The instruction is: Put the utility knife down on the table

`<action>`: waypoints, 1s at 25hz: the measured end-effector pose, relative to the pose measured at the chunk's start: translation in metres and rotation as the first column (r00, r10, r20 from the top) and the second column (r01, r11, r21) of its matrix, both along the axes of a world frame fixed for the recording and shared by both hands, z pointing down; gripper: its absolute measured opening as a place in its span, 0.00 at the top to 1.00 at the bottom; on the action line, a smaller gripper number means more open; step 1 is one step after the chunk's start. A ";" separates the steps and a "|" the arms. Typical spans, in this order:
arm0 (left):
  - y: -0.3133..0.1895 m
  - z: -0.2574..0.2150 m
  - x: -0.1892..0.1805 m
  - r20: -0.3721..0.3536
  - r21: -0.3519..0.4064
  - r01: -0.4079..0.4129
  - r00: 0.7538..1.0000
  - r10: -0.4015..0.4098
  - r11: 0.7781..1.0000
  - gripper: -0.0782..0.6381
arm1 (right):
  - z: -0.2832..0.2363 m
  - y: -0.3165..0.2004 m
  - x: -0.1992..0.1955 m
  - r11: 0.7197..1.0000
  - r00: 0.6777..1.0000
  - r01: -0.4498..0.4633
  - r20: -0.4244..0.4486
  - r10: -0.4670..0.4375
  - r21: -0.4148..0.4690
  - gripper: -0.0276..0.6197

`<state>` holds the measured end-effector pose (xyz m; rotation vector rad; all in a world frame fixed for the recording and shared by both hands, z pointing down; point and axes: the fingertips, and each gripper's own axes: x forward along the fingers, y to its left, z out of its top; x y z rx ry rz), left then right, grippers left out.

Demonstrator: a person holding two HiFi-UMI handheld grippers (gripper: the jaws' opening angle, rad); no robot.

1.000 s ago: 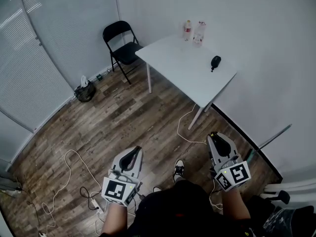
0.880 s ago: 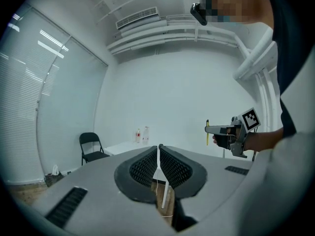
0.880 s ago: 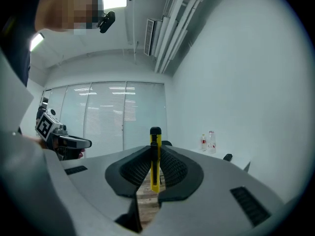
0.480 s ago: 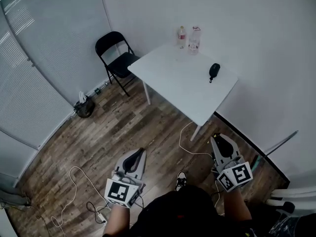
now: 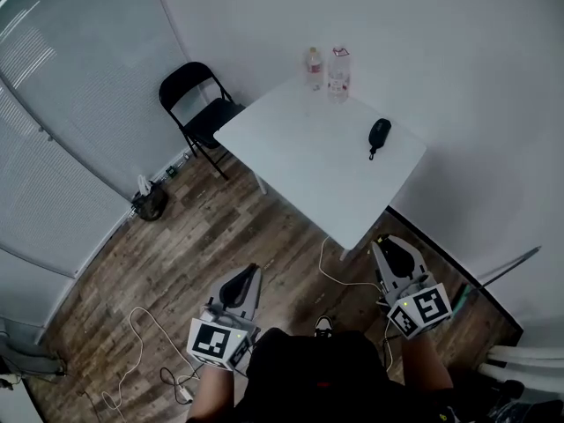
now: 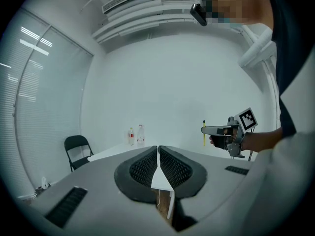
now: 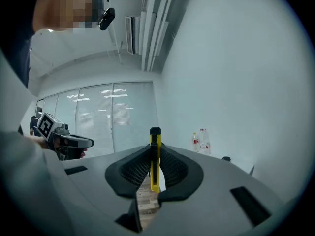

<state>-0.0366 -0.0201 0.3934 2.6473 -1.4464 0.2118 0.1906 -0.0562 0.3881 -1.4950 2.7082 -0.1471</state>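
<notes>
Hands come first from where I stand: the person carries both tools at waist height over the wood floor, one shoe showing between them. The left gripper has its jaws together, tips touching, with nothing between them. The right gripper is clamped on the utility knife, whose yellow body stands upright between the pads with its black end poking above the jaws. The knife is therefore not on the table yet; it hangs in the air just short of the table's near corner.

Compared with a second ago, the person has walked forward. The white table has drawn closer to both grippers, and its near corner now sits just ahead of the right one where a wide strip of floor lay before. The white cable on the floor, well ahead earlier, now runs between the two grippers. The grip on the knife looks unchanged.

On the table, a small black object lies close to the right corner. Two clear bottles stand side by side at the far corner. Off the table's left corner stands a black folding chair.
</notes>
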 end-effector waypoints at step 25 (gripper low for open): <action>-0.281 0.024 -0.021 -0.017 -0.044 -0.294 0.956 0.294 0.955 0.84 | 0.042 -0.229 -0.044 0.966 0.982 -0.188 -0.015 0.188 -0.180 0.86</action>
